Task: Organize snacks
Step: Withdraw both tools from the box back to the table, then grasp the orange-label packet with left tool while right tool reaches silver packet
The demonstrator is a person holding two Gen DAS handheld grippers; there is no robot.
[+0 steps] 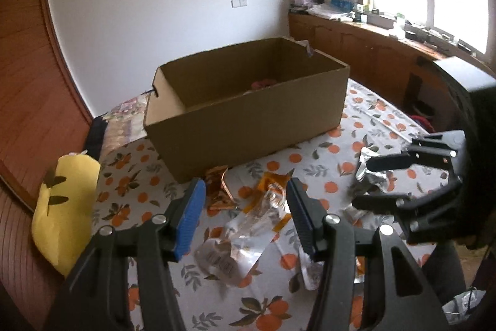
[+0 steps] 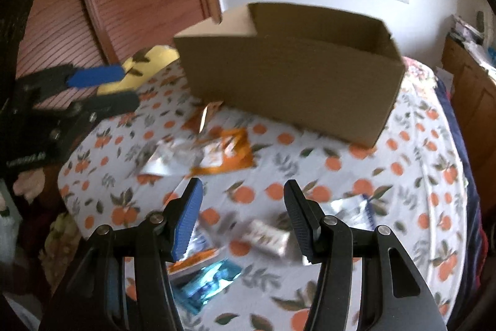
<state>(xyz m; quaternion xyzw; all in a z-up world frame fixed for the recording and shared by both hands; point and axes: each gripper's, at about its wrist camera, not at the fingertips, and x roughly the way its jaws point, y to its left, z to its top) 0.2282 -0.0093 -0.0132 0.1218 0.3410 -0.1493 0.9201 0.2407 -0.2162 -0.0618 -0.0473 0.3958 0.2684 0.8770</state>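
An open brown cardboard box (image 1: pixel 248 120) (image 2: pixel 294 76) stands on the orange-print tablecloth, with something red (image 1: pixel 263 82) low inside it. Loose snack packets lie in front of it: a copper wrapper (image 1: pixel 218 188), a clear and orange packet (image 1: pixel 266 207) (image 2: pixel 223 151), and a silver wrapper (image 1: pixel 375 179). My left gripper (image 1: pixel 246 197) (image 2: pixel 102 89) hovers open above the clear and orange packet, holding nothing. My right gripper (image 2: pixel 243 200) (image 1: pixel 362 182) is open over a white snack bar (image 2: pixel 266 234), with a blue packet (image 2: pixel 210 281) and a silver-blue packet (image 2: pixel 353 207) close by.
A yellow cushion (image 1: pixel 65 207) (image 2: pixel 148 58) lies at the table's left edge by a wooden slatted door (image 1: pixel 28 82). A cluttered wooden sideboard (image 1: pixel 356 36) runs under the window behind the table. The right wrist view is blurred.
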